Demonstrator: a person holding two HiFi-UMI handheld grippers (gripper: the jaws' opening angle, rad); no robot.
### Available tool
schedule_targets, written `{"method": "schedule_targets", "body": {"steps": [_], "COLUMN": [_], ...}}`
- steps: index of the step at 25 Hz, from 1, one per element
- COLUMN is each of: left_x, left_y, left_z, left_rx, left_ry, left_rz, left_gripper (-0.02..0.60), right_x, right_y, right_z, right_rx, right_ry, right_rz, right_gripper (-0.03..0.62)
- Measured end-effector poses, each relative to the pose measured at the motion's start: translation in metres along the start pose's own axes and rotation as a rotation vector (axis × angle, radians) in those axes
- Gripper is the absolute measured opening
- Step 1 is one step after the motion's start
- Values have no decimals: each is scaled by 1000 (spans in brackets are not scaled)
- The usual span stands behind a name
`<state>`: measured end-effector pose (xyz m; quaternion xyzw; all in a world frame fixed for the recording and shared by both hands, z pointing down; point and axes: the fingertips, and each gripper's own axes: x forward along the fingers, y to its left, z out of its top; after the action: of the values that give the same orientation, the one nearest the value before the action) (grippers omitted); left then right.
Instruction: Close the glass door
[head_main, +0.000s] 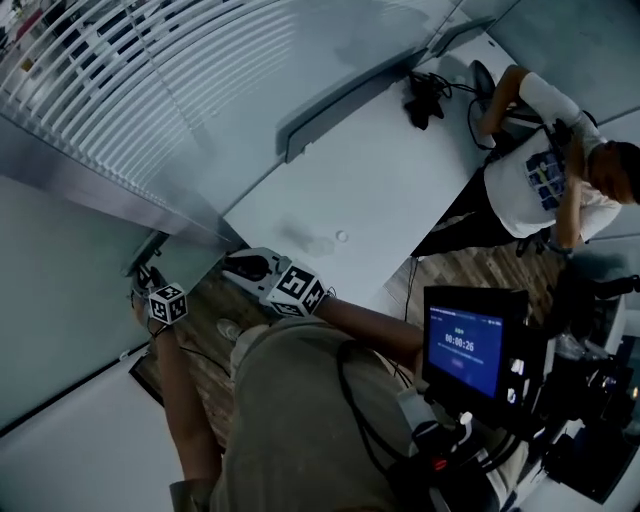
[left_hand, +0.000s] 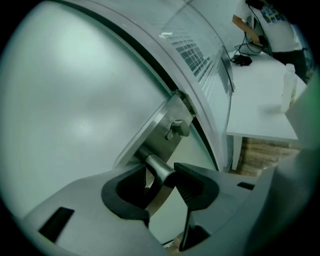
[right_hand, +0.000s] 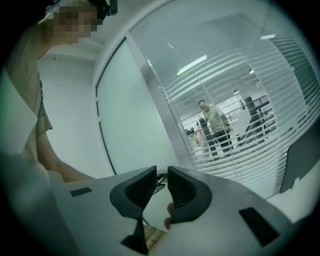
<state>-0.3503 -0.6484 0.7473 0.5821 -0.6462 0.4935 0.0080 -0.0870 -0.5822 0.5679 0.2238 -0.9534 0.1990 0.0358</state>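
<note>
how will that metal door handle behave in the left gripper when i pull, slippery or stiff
The handle looks round and smooth, so it may slip in the left gripper. It sits on a metal plate fixed to the glass door, so it should feel rigid. The door is a large pane, probably heavy and slow to swing.

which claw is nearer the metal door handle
Left. The left claw is closed around the door handle. The right claw sits off to the handle's right in the head view, apart from it and empty.
</note>
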Motion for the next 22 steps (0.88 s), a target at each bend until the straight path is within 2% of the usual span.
{"method": "schedule_targets", "body": {"steps": [5,8,10,12,15,19,22], "left_x": [-6,-28,-54,-84,-127,-170,-196], "left_y": [-6,2,7,2,-20,-56,-78], "left_z": [-1,11,21,24,23,8,-10], "left_rx": [-132,-97,-110,-177,-312,-481,-574], "left_ry": [-1,-113,-194,-248,-280,-251,-225], "left_rz": [-195,-178,-158,-165,-212,-276,-315], "left_gripper": [192,216,216,216,216,216,216], "right_x": [-15,-25,-34,-40,-47,-51,-53], "right_y": [6,9,11,13,12,7,11], "right_z": [-7,-7,-6,-9,-14,-18,-24], "right_rx": [-4,-2,1,6,15,29,36], "right_ry": [-10,-14,-20,-22,-23,-30,-26], "right_rz": [-12,-16,-18,-20,-21,-20,-22], "right_gripper": [74,74,74,74,74,74,74]}}
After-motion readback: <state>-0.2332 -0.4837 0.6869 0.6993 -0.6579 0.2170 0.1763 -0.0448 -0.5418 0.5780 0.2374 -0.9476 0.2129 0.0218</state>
